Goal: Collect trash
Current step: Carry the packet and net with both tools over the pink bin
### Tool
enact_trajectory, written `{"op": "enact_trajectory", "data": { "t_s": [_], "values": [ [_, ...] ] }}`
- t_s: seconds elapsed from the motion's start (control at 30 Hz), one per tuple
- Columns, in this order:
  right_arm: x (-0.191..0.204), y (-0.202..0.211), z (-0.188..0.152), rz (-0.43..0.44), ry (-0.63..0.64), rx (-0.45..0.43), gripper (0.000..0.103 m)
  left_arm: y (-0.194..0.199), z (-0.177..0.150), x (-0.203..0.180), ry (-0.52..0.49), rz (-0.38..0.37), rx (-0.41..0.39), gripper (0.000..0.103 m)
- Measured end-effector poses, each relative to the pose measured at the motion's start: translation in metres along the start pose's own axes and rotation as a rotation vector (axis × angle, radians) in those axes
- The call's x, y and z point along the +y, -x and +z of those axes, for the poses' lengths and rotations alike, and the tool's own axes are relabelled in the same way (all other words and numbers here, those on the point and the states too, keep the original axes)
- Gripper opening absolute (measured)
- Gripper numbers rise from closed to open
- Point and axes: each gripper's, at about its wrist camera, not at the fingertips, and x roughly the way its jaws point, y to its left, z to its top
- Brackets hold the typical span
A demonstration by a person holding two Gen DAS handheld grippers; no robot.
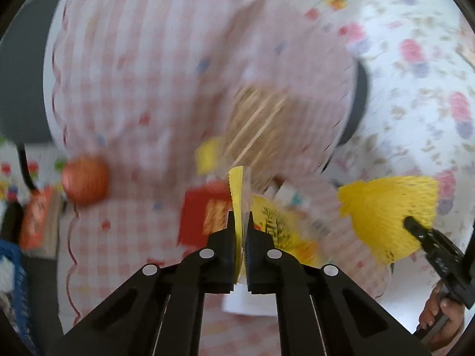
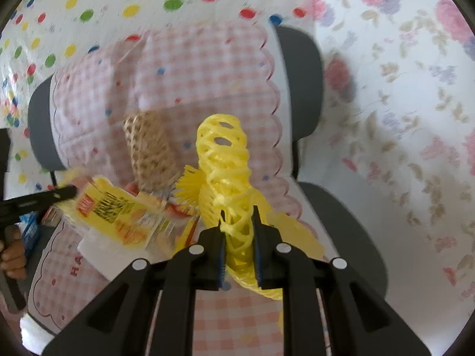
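Observation:
My left gripper (image 1: 240, 218) is shut on the edge of a yellow snack wrapper (image 1: 236, 192), which stands edge-on between the pads; its printed face (image 2: 112, 210) shows in the right wrist view. My right gripper (image 2: 237, 213) is shut on a yellow foam fruit net (image 2: 225, 163) held above the chair seat. The left wrist view shows that net (image 1: 389, 216) at the right, with the right gripper (image 1: 411, 222) on it. Under the wrapper lie a red packet (image 1: 204, 216), a beige foam net (image 2: 148, 145) and a white sheet (image 2: 98, 249).
The trash lies on a chair with a pink checked cover (image 2: 237, 311) and grey frame (image 2: 305, 83). A round orange-red object (image 1: 85, 179) sits at the cover's left edge. A blue basket (image 1: 12, 267) stands at far left. Patterned cloths hang behind.

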Motion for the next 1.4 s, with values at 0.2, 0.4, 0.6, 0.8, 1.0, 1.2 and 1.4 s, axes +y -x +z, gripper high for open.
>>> {"op": "enact_trajectory", "data": {
  "t_s": [0.2, 0.4, 0.6, 0.8, 1.0, 1.2, 1.4],
  "values": [
    [-0.032, 0.051, -0.001, -0.031, -0.111, -0.09, 0.014, 0.064, 0.002, -0.076, -0.155, -0.051, -0.194, 0.005],
    [-0.051, 0.105, -0.027, -0.019, -0.129, -0.069, 0.014, 0.088, -0.034, -0.14, -0.271, -0.074, -0.225, 0.005],
    [-0.062, 0.151, -0.069, -0.104, -0.129, -0.046, 0.014, 0.099, -0.087, -0.174, -0.308, -0.12, -0.19, 0.005],
    [-0.077, 0.182, -0.119, -0.173, -0.186, -0.015, 0.014, 0.103, -0.132, -0.19, -0.325, -0.177, -0.145, 0.005],
    [-0.084, 0.199, -0.164, -0.227, -0.231, 0.038, 0.015, 0.103, -0.17, -0.2, -0.341, -0.242, -0.101, 0.005],
    [-0.091, 0.204, -0.202, -0.268, -0.266, 0.101, 0.015, 0.094, -0.204, -0.214, -0.368, -0.271, -0.042, 0.005],
    [-0.101, 0.2, -0.222, -0.294, -0.272, 0.164, 0.016, 0.08, -0.22, -0.225, -0.372, -0.274, 0.002, 0.006]
  ]
}}
